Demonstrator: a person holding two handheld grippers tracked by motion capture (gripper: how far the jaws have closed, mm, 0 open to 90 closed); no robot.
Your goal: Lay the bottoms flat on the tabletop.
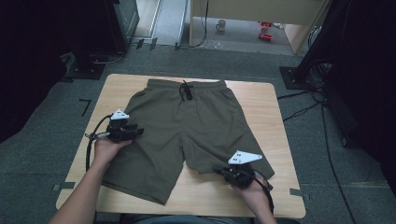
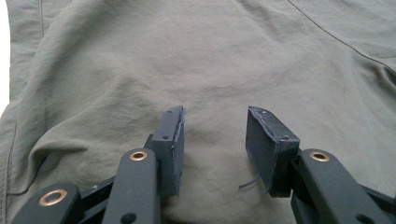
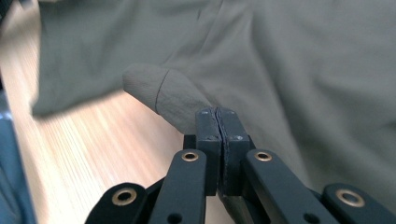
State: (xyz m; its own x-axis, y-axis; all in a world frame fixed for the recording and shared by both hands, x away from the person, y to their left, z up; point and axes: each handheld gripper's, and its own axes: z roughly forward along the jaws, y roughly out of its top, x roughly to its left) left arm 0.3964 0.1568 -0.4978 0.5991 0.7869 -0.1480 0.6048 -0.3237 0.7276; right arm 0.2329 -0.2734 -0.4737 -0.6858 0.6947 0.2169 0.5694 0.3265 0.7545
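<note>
A pair of olive-green shorts point(image 1: 187, 126) lies flat on the wooden table point(image 1: 275, 140), waistband at the far side with a black drawstring point(image 1: 187, 89). My left gripper point(image 1: 137, 133) hovers low over the left leg of the shorts point(image 2: 187, 56); in the left gripper view it point(image 2: 215, 144) stands open, with only flat fabric under the gap. My right gripper point(image 1: 218, 169) is at the inner hem of the right leg. In the right gripper view it point(image 3: 218, 121) is shut, pinching a lifted fold of the shorts point(image 3: 168, 93) above the tabletop point(image 3: 93, 154).
The table's near edge runs just below both hands. Bare wood shows to the right of the shorts and along the front. Beyond the table are grey carpet, black stands point(image 1: 308, 60), floor cables point(image 1: 303, 109) and a mug point(image 1: 221, 24).
</note>
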